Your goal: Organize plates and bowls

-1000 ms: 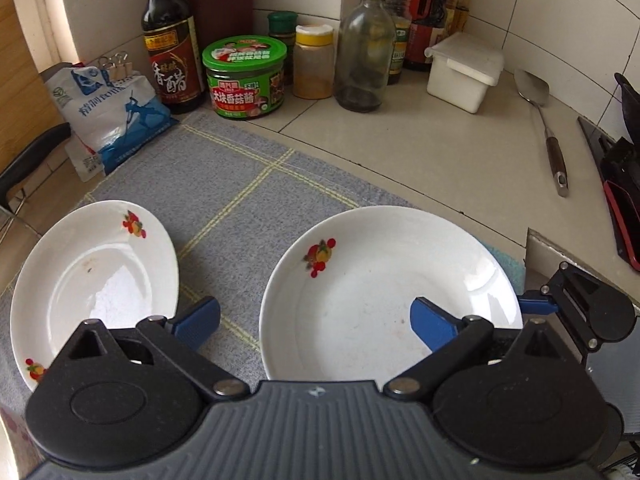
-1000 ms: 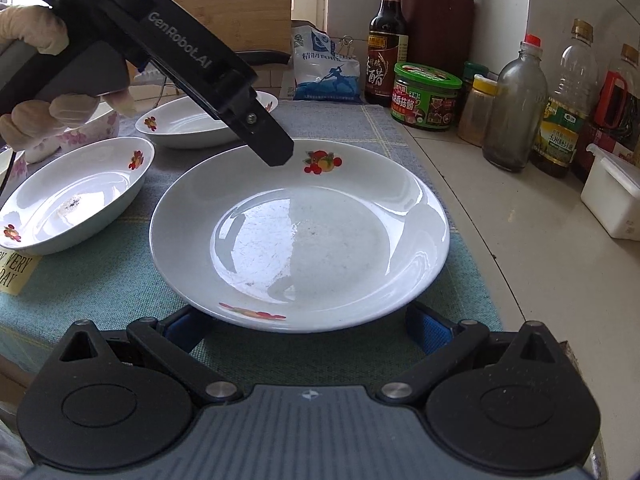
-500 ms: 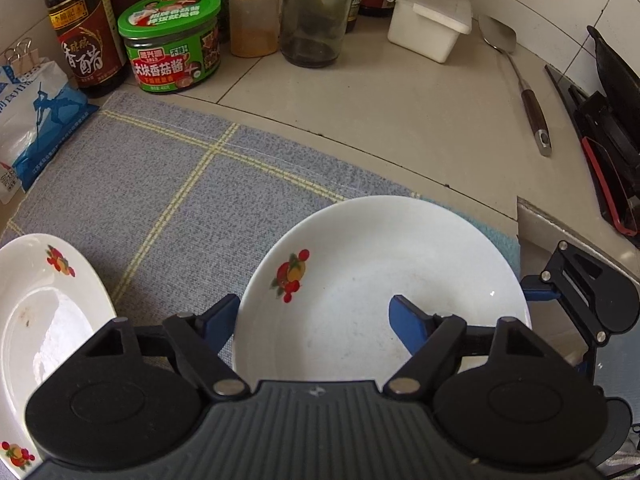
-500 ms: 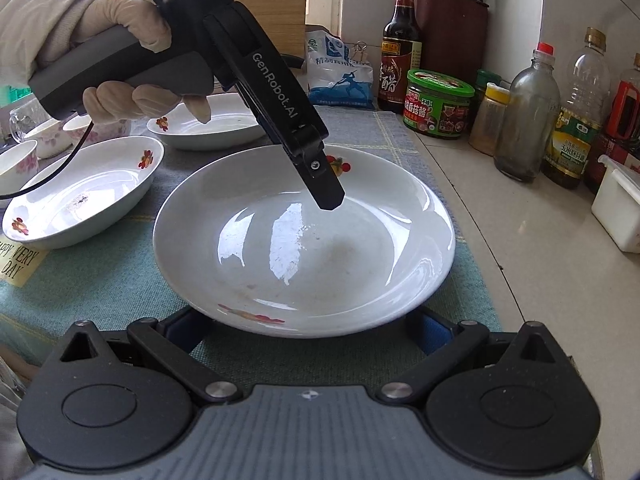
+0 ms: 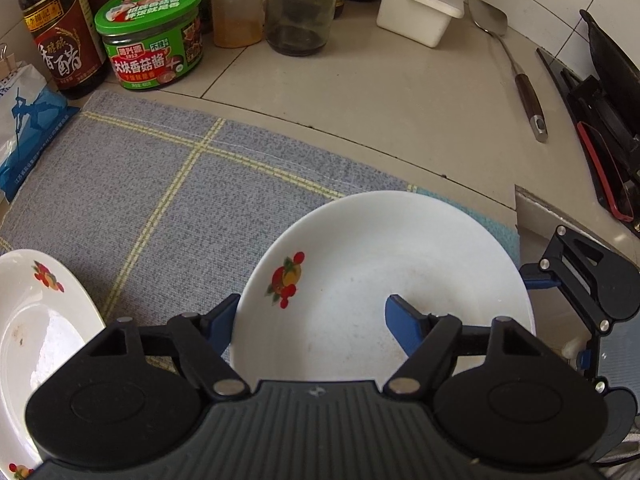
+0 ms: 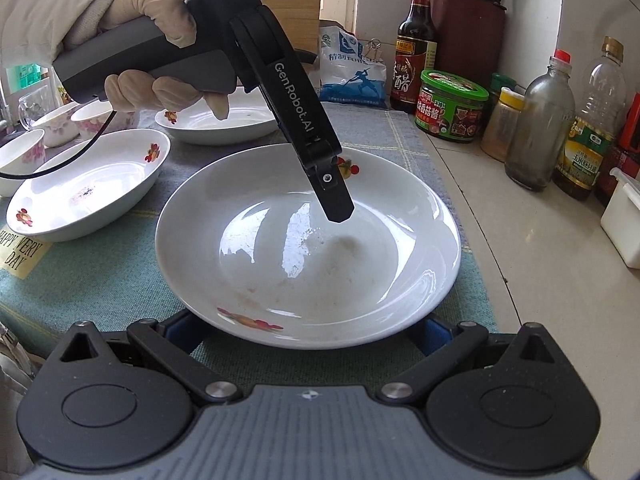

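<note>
My left gripper (image 5: pixel 310 316) points steeply down over the big plate (image 5: pixel 384 280), one finger outside its left rim and the other hanging over the inside, so the rim sits between them. The jaws have just been closing, but the inner pad clearly stands off the china, so nothing is pinched yet. I straddle the rim because a shallow plate lying flat gives no other hold. My right gripper (image 6: pixel 308 332) waits low at the near rim, jaws spread wide to either side; I think its fingers slip just under the edge, though the plate hides them. The plate lies on the grey mat (image 5: pixel 168 184), near its right edge. Two oval dishes (image 6: pixel 88 184) and small bowls (image 6: pixel 52 128) sit toward the mat's left side, likely where stacking goes.
</note>
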`<state>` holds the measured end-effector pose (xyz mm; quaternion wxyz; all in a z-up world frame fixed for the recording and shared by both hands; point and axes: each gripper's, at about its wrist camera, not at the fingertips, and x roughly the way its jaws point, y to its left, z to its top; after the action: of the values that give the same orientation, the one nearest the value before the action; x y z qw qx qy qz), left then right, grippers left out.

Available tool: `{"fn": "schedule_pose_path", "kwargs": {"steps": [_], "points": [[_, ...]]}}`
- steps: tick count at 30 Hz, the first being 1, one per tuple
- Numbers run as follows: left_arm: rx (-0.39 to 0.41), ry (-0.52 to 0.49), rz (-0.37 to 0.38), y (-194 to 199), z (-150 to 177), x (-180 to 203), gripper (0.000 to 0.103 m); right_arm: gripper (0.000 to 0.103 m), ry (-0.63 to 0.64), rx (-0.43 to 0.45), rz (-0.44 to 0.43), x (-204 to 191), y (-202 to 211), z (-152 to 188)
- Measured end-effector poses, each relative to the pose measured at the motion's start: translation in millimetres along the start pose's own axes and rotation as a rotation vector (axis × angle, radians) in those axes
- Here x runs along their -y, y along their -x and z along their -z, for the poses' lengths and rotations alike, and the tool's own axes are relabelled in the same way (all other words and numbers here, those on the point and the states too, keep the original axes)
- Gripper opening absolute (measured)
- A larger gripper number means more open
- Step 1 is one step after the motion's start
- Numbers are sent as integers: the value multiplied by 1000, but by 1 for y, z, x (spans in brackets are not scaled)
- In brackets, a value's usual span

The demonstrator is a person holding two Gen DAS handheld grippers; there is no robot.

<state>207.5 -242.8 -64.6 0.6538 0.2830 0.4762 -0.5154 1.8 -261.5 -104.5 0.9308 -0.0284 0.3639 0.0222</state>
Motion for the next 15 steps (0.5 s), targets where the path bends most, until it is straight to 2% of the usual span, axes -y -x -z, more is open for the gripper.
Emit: {"fn": "schedule_pose_path", "kwargs": {"steps": [7,15], "points": [[24,31,-16,4,-3,-8,76,103,27,-8,-12,6,-4,-12],[71,89,-45,10,-27,-31,76,103,64,7,-42,26,-21,-35]]}}
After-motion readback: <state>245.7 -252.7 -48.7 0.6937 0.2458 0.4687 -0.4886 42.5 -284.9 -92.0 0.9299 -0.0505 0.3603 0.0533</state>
